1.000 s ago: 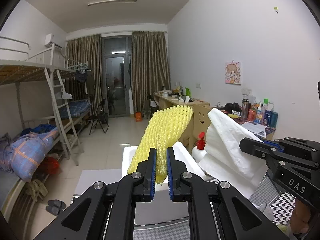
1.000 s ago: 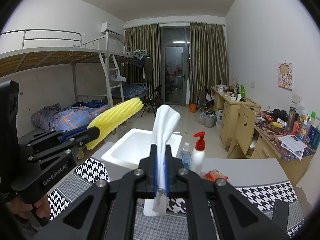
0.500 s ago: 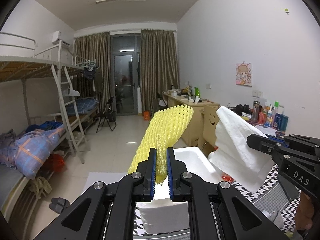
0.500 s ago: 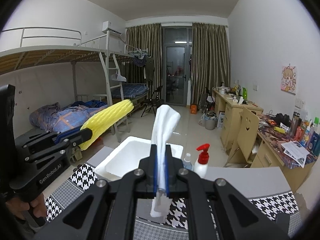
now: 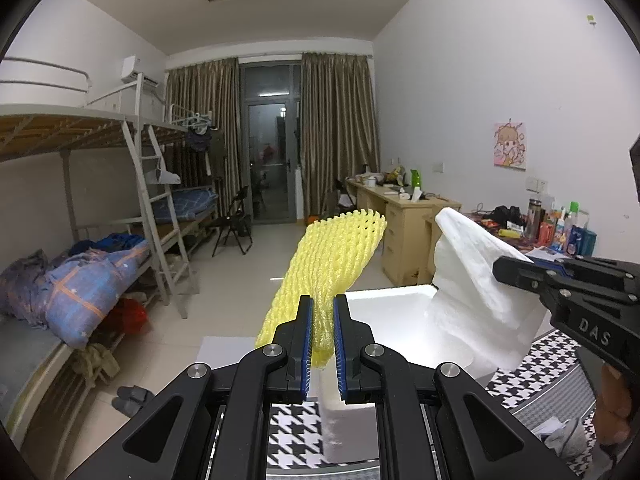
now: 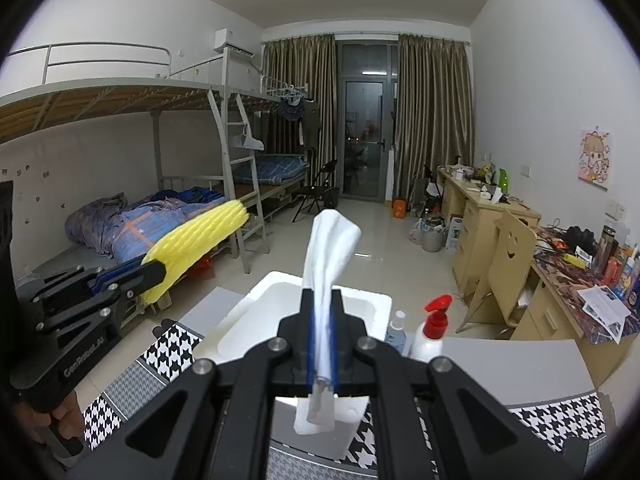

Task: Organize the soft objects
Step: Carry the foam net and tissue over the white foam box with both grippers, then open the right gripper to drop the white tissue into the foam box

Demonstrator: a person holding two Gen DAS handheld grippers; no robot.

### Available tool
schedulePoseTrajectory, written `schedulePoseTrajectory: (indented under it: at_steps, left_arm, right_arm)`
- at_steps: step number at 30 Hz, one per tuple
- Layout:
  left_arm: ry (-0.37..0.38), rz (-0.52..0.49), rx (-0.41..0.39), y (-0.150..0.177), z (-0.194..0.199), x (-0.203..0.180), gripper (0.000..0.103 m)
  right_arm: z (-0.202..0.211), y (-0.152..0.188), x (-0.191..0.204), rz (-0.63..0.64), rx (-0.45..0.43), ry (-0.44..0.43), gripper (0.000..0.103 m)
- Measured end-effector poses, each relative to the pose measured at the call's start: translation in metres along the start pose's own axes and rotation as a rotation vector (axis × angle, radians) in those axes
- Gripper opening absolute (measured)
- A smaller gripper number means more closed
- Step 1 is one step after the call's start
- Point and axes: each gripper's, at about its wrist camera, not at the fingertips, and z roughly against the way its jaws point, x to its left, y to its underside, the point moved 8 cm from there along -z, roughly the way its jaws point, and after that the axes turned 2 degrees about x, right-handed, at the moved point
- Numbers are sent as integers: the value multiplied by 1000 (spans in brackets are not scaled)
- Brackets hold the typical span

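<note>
My left gripper (image 5: 320,320) is shut on a yellow foam net sleeve (image 5: 332,256) that sticks up and forward; it also shows in the right wrist view (image 6: 196,240). My right gripper (image 6: 322,312) is shut on a white foam sheet (image 6: 330,248), held upright; it shows in the left wrist view (image 5: 476,276) too. Both are held above a white foam box (image 6: 260,312), open at the top, which stands on the table; it also shows in the left wrist view (image 5: 396,320).
The table has a houndstooth cloth (image 6: 168,356). A red-pump bottle (image 6: 432,332) and a small clear bottle (image 6: 396,330) stand right of the box. Bunk beds (image 6: 160,184) are on the left, desks (image 6: 480,208) and a chair on the right.
Both grippers have moved forward and lower over the foam box, which now sits closer beneath them. Each grip is unchanged.
</note>
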Motion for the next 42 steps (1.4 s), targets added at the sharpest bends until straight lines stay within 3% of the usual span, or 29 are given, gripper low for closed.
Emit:
schedulePoseTrajectory:
  at_steps: [22,42]
  left_arm:
    - [-69,37,25,13,3,32,10]
    - [-45,39,59,19,-3,30,10]
  right_arm:
    - [-53,5,5,-7,121,-18,9]
    - [-96,24,-4,-36,263,-14,10]
